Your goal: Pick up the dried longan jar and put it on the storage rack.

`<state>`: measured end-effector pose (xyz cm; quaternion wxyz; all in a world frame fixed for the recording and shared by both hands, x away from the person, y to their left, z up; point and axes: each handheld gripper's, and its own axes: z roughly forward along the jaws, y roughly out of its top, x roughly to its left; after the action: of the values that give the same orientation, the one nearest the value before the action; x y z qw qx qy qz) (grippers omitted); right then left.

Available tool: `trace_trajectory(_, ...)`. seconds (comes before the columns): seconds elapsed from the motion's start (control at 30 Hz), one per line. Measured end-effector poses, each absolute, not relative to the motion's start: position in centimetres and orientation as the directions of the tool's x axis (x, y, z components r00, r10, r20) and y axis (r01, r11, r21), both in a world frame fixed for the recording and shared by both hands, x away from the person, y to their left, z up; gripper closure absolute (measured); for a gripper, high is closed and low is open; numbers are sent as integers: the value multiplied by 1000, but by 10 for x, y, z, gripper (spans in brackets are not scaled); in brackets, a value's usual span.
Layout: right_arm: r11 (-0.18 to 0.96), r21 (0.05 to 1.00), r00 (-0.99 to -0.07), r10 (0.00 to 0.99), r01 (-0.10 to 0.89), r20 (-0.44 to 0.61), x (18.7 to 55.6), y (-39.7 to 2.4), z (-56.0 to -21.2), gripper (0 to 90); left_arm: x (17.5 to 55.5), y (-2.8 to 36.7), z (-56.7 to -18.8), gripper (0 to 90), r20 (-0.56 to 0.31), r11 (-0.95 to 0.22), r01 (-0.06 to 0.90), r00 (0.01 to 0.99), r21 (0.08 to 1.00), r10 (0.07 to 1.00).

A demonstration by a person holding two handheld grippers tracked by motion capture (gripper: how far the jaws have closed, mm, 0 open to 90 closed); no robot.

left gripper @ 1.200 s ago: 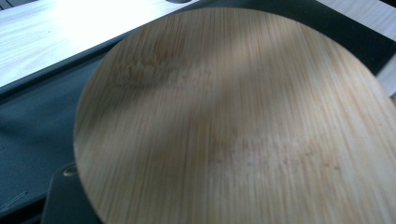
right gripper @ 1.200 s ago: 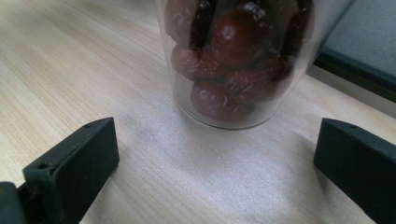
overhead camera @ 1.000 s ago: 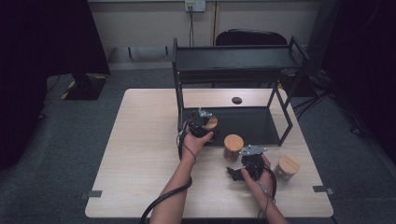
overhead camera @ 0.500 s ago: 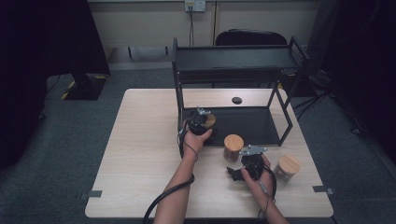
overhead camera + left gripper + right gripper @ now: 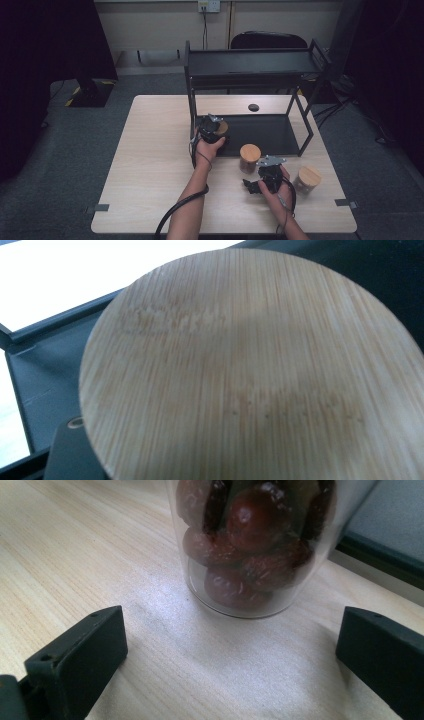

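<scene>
A: Nearest to us, our right gripper (image 5: 252, 186) rests low on the pale wooden table (image 5: 150, 165) with its jaws spread wide and nothing between them. Seen along those jaws, the clear glass jar of dark red dried fruit (image 5: 250, 545) stands upright dead ahead at twelve o'clock, just beyond the fingertips (image 5: 85, 645) and apart from them.

B: So for that hand, the jar's long axis is vertical, and the pads would come in from either side of its wall. From above, the same jar with its round bamboo lid (image 5: 249, 157) sits at about eleven o'clock from the gripper. A second bamboo-lidded glass jar (image 5: 307, 179) stands at its three o'clock.

A: Farther off, our left gripper (image 5: 215, 129) is clamped on a third jar. Its round bamboo lid (image 5: 250, 375) sits right under that gripper's camera, and we read the jaws as closed on the jar beneath.

B: We hold it over the front left corner of the lower tray of the black metal two-tier rack (image 5: 270, 132). Whether its base touches the tray yet, we cannot tell. A small dark round object (image 5: 253, 107) lies on the table at the rack's twelve o'clock.
</scene>
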<state>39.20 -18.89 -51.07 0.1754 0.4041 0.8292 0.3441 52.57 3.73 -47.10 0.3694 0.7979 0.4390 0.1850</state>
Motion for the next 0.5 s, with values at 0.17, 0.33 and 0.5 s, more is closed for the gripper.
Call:
trace_trajectory(0.17, 437, 712, -612, 791, 550, -13, 392, -189, -511, 0, 528, 37, -473, 259, -20, -339, 564, 535, 753, 845)
trace_trajectory(0.33, 437, 712, -612, 791, 549, -13, 392, -189, -511, 0, 529, 35, -474, 259, 9, -355, 552, 533, 755, 846)
trace_trajectory(0.5, 437, 712, -612, 791, 549, -13, 392, -189, -511, 0, 530, 33, -474, 259, 23, -358, 551, 523, 754, 852)
